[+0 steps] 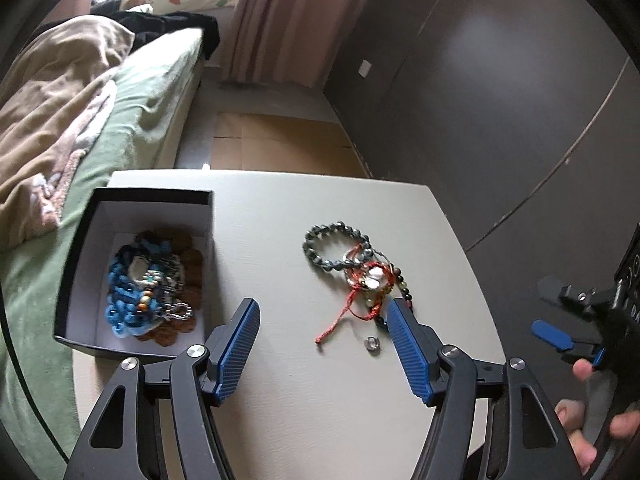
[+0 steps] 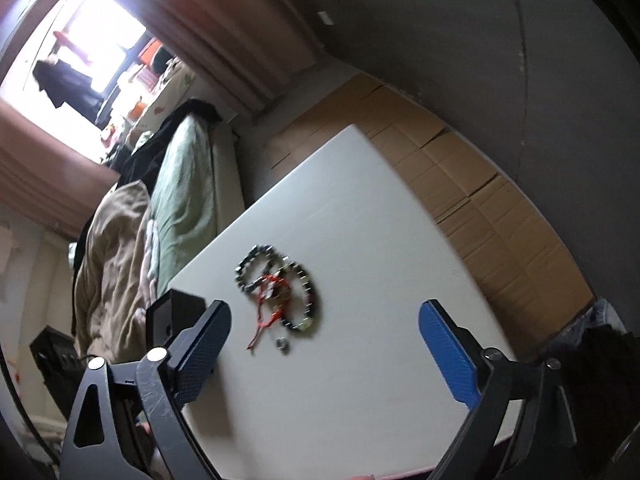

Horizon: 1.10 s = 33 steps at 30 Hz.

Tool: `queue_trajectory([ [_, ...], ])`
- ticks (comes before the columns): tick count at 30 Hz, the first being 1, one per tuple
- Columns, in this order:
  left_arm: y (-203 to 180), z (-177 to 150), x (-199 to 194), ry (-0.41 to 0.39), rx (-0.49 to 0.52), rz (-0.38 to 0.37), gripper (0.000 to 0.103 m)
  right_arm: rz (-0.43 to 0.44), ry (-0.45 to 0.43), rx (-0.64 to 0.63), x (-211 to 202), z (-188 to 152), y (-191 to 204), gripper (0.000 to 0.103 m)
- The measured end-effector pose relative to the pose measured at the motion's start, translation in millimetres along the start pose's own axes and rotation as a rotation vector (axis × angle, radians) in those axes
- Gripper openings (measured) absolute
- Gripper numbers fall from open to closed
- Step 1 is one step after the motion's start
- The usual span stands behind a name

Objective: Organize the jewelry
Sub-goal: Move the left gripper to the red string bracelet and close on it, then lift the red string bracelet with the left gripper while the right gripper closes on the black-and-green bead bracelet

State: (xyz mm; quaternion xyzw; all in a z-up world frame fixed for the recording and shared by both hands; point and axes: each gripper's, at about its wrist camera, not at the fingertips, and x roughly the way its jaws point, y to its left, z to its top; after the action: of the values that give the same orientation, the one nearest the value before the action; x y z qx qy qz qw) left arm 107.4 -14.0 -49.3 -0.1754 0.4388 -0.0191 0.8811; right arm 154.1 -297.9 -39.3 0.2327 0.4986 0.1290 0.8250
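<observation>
No brand, label or writing can be read anywhere. On the pale tabletop (image 1: 280, 380), a tangle of grey-beaded, dark-beaded and red-cord bracelets (image 1: 356, 272) lies with a small silver ring (image 1: 373, 344) just beside it, while more jewelry — blue braided cord, beads and chain (image 1: 148, 288) — fills the open black box with white lining (image 1: 86, 248). The left tool (image 1: 322, 312) stands wide and empty, one fingertip hiding part of the dark beads; the right tool (image 2: 324, 316) gapes wider — empty too, its view blurred.
</observation>
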Motion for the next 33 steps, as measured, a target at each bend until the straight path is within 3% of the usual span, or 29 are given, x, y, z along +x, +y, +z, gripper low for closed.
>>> queue_trajectory([
  [12, -25.8, 3.2, 36.1, 0.03, 0.097, 0.004, 0.066, -0.012, 0.018, 0.046, 1.0, 14.6, -21.4, 0.103],
  [17, -34.4, 3.8, 58.8, 0.057, 0.142, 0.032, 0.042, 0.002, 0.019, 0.064, 3.4, 20.3, -24.2, 0.103],
  [28, -34.7, -0.2, 89.9, 0.066, 0.177, 0.104, 0.029, 0.018, 0.036, 0.066, 11.1, 28.8, -26.6, 0.103],
  [30, -38.5, -2.6, 90.8, 0.061, 0.211, 0.136, 0.019, 0.018, 0.043, 0.052, 14.0, 28.7, -22.5, 0.103],
  [31, -39.4, -3.4, 91.3, 0.06, 0.224, 0.151, 0.008, 0.018, 0.048, 0.044, 16.0, 28.7, -20.2, 0.103],
  [33, -37.2, -4.2, 90.8, 0.064, 0.226, 0.15, 0.006, 0.019, 0.054, 0.026, 19.7, 27.2, -14.6, 0.103],
])
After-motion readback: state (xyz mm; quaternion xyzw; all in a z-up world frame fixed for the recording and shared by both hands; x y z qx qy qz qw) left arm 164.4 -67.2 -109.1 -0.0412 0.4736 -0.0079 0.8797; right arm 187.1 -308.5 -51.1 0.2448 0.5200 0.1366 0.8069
